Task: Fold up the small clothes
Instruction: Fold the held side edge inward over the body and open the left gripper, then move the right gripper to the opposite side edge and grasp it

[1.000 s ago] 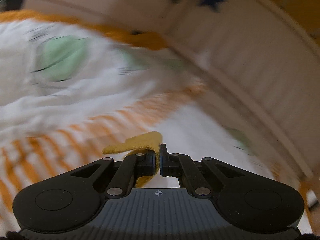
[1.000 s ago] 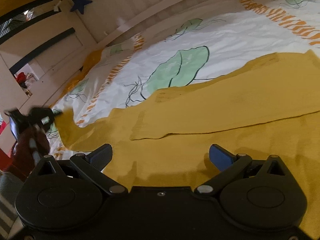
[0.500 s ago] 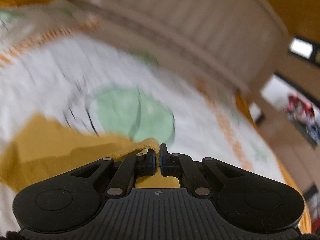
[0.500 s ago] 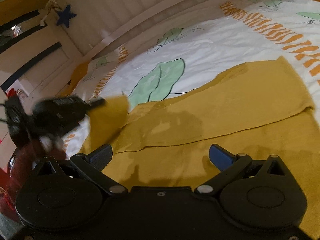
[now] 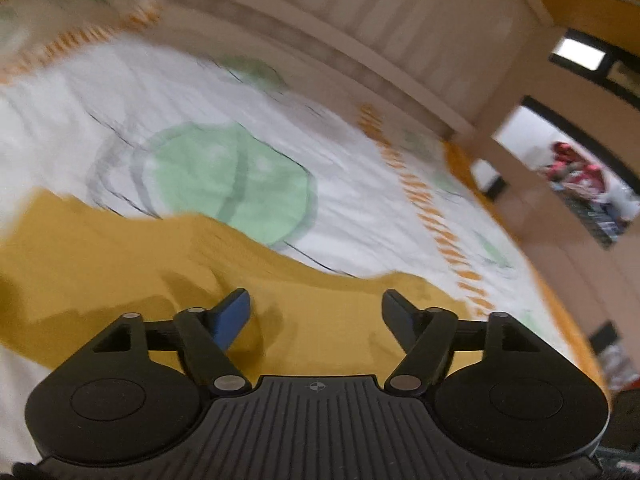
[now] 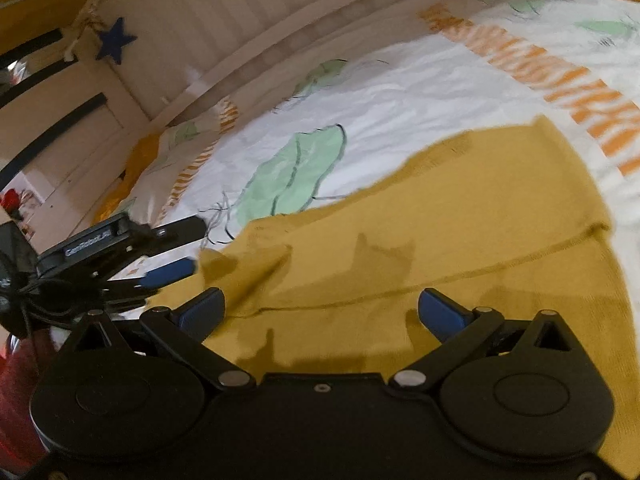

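Observation:
A mustard yellow knit garment [image 6: 460,240] lies folded on the bed, with a sleeve laid across its body. It also shows in the left wrist view [image 5: 160,272]. My left gripper [image 5: 316,312] is open and empty just above the garment's edge. In the right wrist view the left gripper [image 6: 188,248] shows at the garment's left end, its fingers apart. My right gripper [image 6: 320,312] is open and empty, hovering over the garment's near part.
The bed cover [image 6: 400,100] is white with green leaves and orange stripes. A cream slatted bed rail [image 6: 248,20] with a blue star [image 6: 114,42] runs along the far side. A shelf with red items [image 5: 576,172] stands at the right.
My left gripper carried the garment's end over onto the body, then opened and let it go. The right gripper stayed open and shifted slightly.

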A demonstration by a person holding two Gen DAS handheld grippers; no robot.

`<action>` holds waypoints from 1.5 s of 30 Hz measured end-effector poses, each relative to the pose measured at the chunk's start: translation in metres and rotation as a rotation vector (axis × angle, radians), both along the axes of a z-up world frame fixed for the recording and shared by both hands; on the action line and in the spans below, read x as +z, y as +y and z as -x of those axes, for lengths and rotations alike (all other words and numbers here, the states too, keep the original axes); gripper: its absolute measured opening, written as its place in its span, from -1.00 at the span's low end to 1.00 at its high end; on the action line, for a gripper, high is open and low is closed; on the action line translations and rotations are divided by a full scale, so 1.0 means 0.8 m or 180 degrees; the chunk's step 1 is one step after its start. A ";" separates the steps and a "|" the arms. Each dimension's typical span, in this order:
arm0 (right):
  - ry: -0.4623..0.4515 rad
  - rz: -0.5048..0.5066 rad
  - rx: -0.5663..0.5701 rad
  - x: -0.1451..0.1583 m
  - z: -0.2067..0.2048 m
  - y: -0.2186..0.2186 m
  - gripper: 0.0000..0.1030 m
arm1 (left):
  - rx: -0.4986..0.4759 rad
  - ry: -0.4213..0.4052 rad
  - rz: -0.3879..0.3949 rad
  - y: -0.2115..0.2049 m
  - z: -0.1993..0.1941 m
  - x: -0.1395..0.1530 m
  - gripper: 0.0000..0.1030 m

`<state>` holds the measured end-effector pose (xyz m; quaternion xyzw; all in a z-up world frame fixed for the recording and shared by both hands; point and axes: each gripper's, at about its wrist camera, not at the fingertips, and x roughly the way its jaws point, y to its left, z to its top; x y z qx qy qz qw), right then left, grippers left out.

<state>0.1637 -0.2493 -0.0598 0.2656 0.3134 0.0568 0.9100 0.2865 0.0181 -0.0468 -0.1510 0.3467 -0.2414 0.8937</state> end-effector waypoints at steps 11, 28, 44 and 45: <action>-0.0135 0.0788 0.0396 0.012 -0.057 0.081 0.99 | 0.0571 0.0280 -0.0110 0.073 -0.028 -0.009 0.43; 0.0028 0.2438 0.0466 -0.024 -0.101 0.174 0.75 | 0.0847 0.0397 0.0011 0.122 -0.039 -0.009 0.43; 0.0337 0.0948 0.0342 -0.021 -0.103 0.064 0.35 | 0.0860 0.0413 -0.0028 0.123 -0.042 -0.010 0.43; 0.0329 0.0884 0.0383 -0.023 -0.104 0.065 0.33 | 0.0871 0.0420 -0.0033 0.124 -0.043 -0.010 0.43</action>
